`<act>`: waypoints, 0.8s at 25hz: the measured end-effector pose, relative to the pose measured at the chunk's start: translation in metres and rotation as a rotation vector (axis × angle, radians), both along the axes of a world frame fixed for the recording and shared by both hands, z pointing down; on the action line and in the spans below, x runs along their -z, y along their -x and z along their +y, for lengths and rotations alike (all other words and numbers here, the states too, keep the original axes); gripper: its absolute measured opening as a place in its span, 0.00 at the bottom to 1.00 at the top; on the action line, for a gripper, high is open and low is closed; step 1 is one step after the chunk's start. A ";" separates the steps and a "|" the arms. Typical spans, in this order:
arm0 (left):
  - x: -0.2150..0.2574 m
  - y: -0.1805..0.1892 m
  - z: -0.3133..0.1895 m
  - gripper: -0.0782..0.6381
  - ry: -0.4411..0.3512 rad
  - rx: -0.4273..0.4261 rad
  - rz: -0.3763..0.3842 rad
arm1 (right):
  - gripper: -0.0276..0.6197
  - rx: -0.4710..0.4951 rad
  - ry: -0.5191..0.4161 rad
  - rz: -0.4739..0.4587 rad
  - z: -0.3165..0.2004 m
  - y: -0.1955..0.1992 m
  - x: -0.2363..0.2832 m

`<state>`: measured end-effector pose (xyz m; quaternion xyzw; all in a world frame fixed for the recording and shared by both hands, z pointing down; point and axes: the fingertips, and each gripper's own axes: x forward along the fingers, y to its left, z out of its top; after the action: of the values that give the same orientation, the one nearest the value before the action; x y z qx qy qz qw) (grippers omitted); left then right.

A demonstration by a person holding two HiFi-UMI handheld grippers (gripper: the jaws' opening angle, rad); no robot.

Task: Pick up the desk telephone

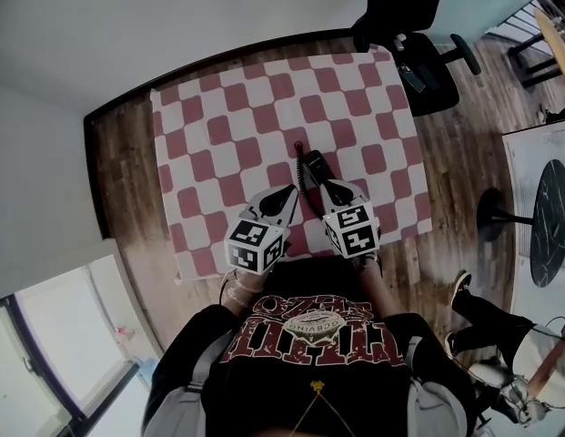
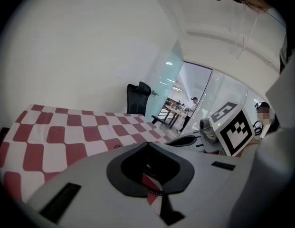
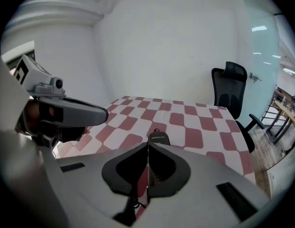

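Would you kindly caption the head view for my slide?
Left claw and right claw, both shut, near black telephone on checkered table.

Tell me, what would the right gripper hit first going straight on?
Most likely the black phone, lying on the checked table just beyond the right gripper's shut tips; depth is unclear.

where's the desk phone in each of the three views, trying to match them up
Head view: desk telephone lies near centre, on the checked cloth.
Left gripper view: its body is not visible; only what may be its coiled cord shows through the left tool.
Right gripper view: lower centre, just past the right tool.
Shared landmark: black office chair at the table's far side.
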<state>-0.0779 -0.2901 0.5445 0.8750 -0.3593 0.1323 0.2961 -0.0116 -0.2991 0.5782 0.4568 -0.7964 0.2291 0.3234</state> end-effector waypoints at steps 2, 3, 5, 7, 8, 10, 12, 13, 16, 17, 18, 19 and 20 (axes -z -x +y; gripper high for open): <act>-0.001 0.000 -0.001 0.12 0.005 0.016 -0.010 | 0.07 0.018 0.015 0.002 0.000 0.000 -0.005; -0.001 -0.001 -0.001 0.12 0.008 0.027 -0.016 | 0.07 0.030 0.022 0.002 0.000 0.000 -0.008; -0.003 -0.001 0.000 0.12 0.009 0.043 -0.034 | 0.07 0.055 0.030 -0.001 -0.001 0.001 -0.011; -0.005 -0.003 0.000 0.12 0.009 0.053 -0.054 | 0.07 0.077 0.033 -0.001 -0.003 0.001 -0.013; -0.005 -0.005 0.000 0.12 0.011 0.058 -0.058 | 0.07 0.087 0.035 0.002 -0.004 0.001 -0.014; -0.007 -0.009 0.001 0.12 0.020 0.065 -0.060 | 0.07 0.113 0.040 0.014 -0.005 0.000 -0.018; -0.009 -0.013 0.002 0.12 0.026 0.066 -0.069 | 0.07 0.139 0.041 0.023 -0.008 -0.001 -0.022; -0.010 -0.015 0.002 0.12 0.029 0.065 -0.073 | 0.07 0.150 0.040 0.025 -0.010 -0.001 -0.024; -0.013 -0.019 0.004 0.12 0.038 0.066 -0.086 | 0.07 0.165 0.053 0.027 -0.012 -0.002 -0.029; -0.014 -0.020 0.005 0.12 0.041 0.066 -0.090 | 0.07 0.165 0.059 0.025 -0.012 -0.003 -0.031; -0.015 -0.021 0.005 0.12 0.045 0.067 -0.091 | 0.07 0.167 0.063 0.026 -0.012 -0.004 -0.033; -0.016 -0.022 0.006 0.12 0.050 0.068 -0.093 | 0.07 0.169 0.065 0.029 -0.012 -0.004 -0.034; -0.017 -0.022 0.007 0.12 0.055 0.071 -0.096 | 0.07 0.172 0.068 0.034 -0.013 -0.005 -0.037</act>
<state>-0.0563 -0.2834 0.5616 0.8459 -0.4000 0.1735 0.3071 -0.0068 -0.3118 0.6149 0.3794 -0.8187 0.2197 0.3707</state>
